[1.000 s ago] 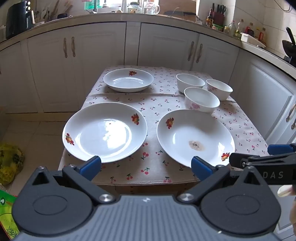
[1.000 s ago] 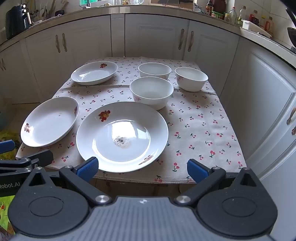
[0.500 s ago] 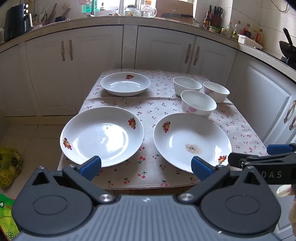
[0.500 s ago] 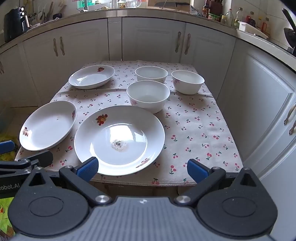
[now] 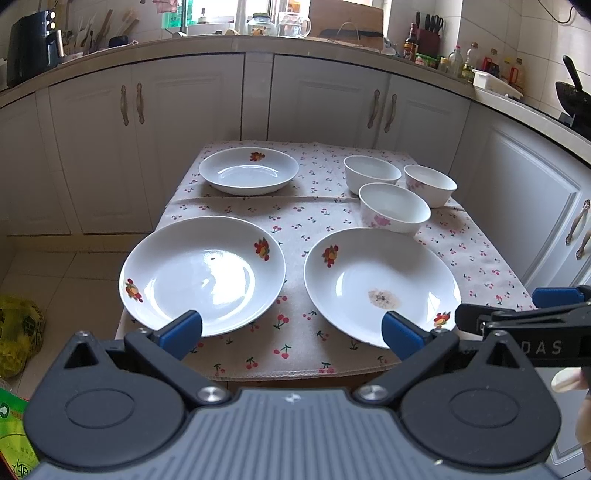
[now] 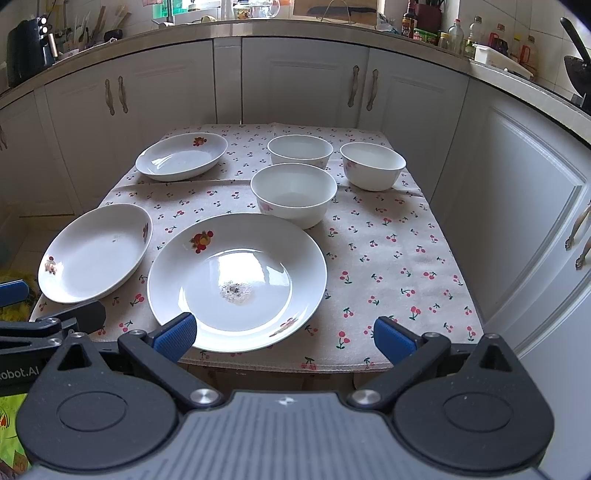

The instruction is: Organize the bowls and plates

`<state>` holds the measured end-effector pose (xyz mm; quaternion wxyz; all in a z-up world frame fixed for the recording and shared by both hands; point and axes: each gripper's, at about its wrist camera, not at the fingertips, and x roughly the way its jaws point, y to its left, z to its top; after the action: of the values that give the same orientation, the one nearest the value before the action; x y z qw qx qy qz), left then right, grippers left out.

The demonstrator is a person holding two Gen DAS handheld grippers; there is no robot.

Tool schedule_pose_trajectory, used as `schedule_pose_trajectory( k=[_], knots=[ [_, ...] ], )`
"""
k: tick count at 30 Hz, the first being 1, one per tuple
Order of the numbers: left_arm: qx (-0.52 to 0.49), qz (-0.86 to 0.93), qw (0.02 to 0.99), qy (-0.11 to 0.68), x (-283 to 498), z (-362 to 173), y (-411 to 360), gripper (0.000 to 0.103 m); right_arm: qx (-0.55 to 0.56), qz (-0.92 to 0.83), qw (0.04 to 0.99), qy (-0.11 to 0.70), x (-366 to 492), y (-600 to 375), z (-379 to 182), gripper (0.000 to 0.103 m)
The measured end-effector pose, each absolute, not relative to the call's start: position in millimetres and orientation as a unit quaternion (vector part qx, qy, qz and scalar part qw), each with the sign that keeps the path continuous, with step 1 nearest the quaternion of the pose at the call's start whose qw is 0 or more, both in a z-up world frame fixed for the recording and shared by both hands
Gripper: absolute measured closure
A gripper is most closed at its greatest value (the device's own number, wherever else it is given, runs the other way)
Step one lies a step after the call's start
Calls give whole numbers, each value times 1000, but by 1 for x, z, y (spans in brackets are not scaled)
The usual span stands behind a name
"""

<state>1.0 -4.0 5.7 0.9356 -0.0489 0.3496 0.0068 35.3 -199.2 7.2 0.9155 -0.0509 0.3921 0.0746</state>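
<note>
Fingers of left gripper (image 5: pixel 291 330) and right gripper (image 6: pixel 284 334) spread empty (both short of the table (image 6: pixel 388 258)), plates untouched.

Both wide-open blue-tipped black grippers, left (image 5: pixel 291 332) and right (image 6: pixel 284 334), now sit farther back, so the cherry-print clothed table (image 5: pixel 295 354) appears smaller, higher in frame.

A cherry-print tablecloth (image 5: pixel 303 221) is spread over the small tabletop, with white cabinets (image 5: pixel 192 110) wrapped around behind it. A black air fryer (image 5: pixel 31 44) is parked at the far left of the counter, utensils (image 5: pixel 99 29) are stood next to it, and bottles (image 5: pixel 454 61) plus a knife block (image 5: pixel 428 37) are lined up on the right. A dark wok (image 5: pixel 574 94) is seen at the far right, and a yellow bag (image 5: pixel 18 328) is slumped on the tiled floor (image 5: pixel 74 266).
</note>
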Motion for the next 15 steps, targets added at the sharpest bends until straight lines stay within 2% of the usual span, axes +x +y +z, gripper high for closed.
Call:
schedule_pose_trajectory(
  k=[15],
  knots=[
    [-48, 4, 939, 341, -1, 9, -5, 1, -51, 70, 921, 379, 32, -200, 11, 0]
  ],
)
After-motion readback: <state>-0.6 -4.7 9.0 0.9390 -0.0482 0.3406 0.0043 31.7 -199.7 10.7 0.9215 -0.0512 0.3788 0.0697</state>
